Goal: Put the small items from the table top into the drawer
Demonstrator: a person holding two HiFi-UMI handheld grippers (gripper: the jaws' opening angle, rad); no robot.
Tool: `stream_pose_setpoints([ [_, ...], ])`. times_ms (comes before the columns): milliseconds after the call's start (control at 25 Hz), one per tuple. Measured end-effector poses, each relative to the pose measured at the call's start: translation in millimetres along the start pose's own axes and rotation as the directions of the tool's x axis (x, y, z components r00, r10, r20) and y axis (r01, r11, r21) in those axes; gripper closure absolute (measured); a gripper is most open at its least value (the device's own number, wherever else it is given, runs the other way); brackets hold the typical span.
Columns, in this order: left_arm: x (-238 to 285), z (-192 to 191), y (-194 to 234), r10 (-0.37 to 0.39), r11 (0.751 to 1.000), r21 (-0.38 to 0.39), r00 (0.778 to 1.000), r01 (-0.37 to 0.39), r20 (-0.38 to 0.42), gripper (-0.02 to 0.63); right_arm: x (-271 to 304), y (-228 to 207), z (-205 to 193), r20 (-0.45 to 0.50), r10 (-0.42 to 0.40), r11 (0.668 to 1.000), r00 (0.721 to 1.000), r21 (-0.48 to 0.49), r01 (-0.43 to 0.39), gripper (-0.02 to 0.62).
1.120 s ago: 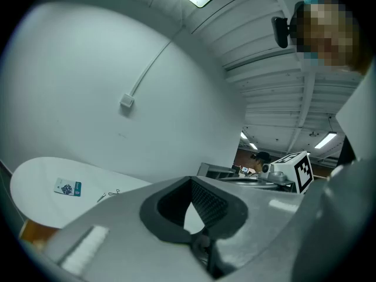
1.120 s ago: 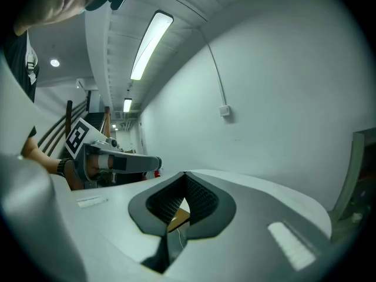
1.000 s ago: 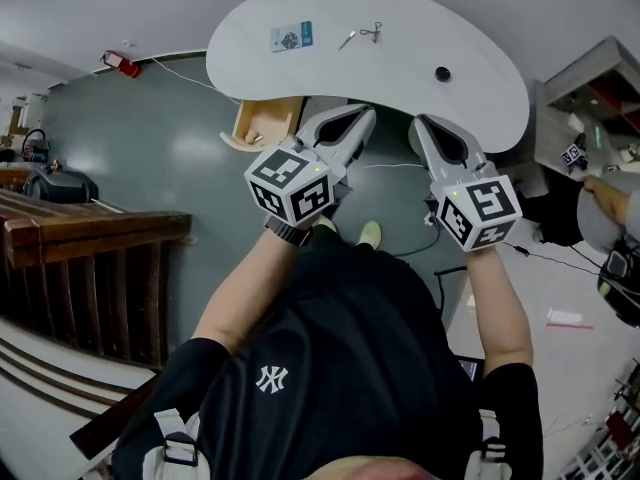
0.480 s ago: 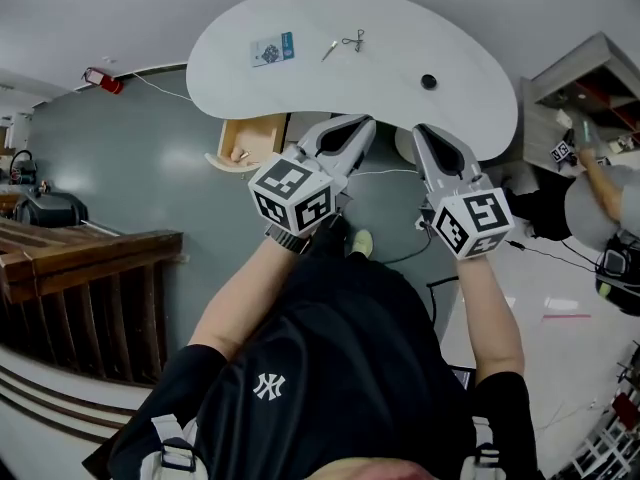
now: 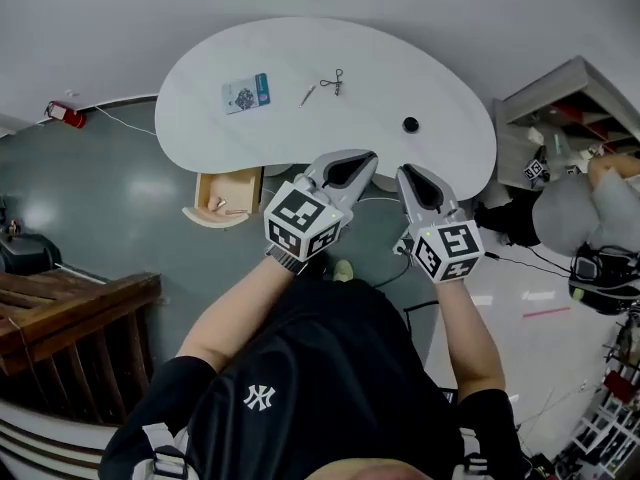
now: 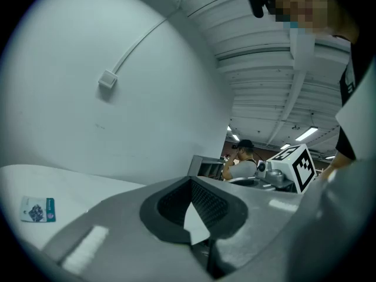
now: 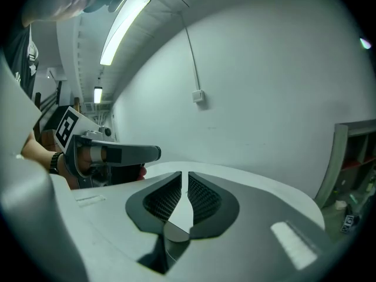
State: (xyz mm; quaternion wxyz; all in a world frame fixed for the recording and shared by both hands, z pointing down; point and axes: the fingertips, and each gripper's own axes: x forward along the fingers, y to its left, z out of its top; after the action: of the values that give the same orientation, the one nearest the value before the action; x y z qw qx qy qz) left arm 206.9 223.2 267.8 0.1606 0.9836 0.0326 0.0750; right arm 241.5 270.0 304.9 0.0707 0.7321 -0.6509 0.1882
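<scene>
In head view only: open drawer [image 5: 240, 183].

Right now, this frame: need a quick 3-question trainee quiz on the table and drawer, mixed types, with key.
1. True or false: the drawer under the white table is shut.
2. Fill in: the small round item nearest the table's right end is ___ in colour.
3. How many small items lie on the table top?

Key
1. False. It stands pulled open at the table's near left edge.
2. Black.
3. Four: the card, a thin metal piece, a looped metal piece and the small round item.
</scene>
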Motion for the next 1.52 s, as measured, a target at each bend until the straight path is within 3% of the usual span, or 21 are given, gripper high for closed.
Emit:
stream_pose_setpoints([
  [240,29.1,-15.3,39.6,-0.066,0.998,-0.006,0.997,0.065,-0.051,0.606,37.2,-22.2,-5.4,-0.062,-0.087,0.996,0.994,0.004,0.087,0.522],
  [560,70.4,-46.8,58.4,-0.101,0.995,-0.020,0.990,0.099,-0.095,0.606,67.2,-81.7,-49.9,-0.184,-0.147,0.988,0.972,0.028,0.154,0.467],
  [920,125.4,-79.9,80.2,-0.052,0.998,-0.044,0.990,0.047,-0.128,0.604,105.8,-143.1,-96.7,-0.253,-0.121,0.991,0.960,0.028,0.133,0.422],
  [1360,181.6,-121.6,97.0,0.020,0.995,-0.095,0.981,-0.040,-0.195,0.606,146.4,-208.5,-167.9,-0.376,-0.081,0.992,0.923,0.058,0.111,0.366],
  [1520,190.6,-131.9,105.0,0.055,0.991,-0.108,0.974,-0.080,-0.219,0.606,164.3,-224.9,-185.6,-0.406,-0.075,0.995,0.911,0.023,0.093,0.327],
])
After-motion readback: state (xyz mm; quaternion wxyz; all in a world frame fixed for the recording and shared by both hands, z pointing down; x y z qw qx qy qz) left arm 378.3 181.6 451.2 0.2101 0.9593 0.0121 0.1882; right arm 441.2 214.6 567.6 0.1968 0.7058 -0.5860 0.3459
